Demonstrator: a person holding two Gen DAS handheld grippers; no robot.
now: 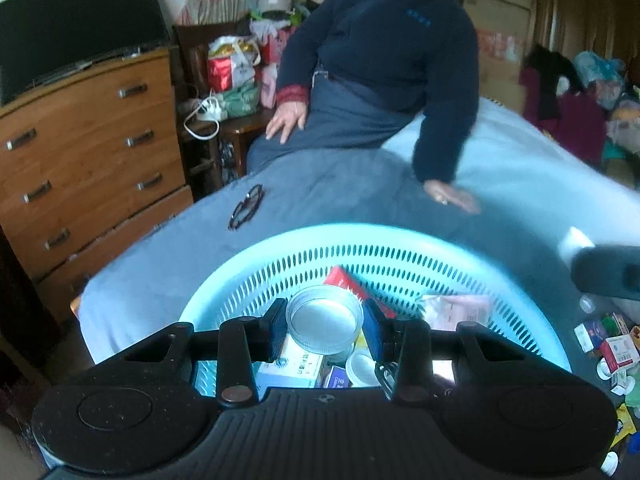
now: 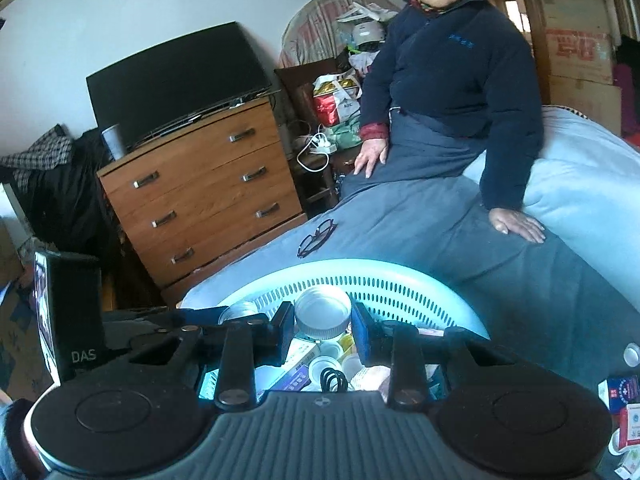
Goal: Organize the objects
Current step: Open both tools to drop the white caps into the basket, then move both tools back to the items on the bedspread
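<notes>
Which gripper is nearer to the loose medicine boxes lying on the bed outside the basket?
Right. The medicine boxes lie just off the right gripper's right side; the left gripper sits farther left.

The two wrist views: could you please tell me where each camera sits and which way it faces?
Left wrist: on the left gripper, facing the turquoise basket; its fingers flank a clear round lid.
Right wrist: on the right gripper, above the same basket, fingers around a silver lid.
Shared: basket, eyeglasses, seated person, wooden dresser.
</notes>
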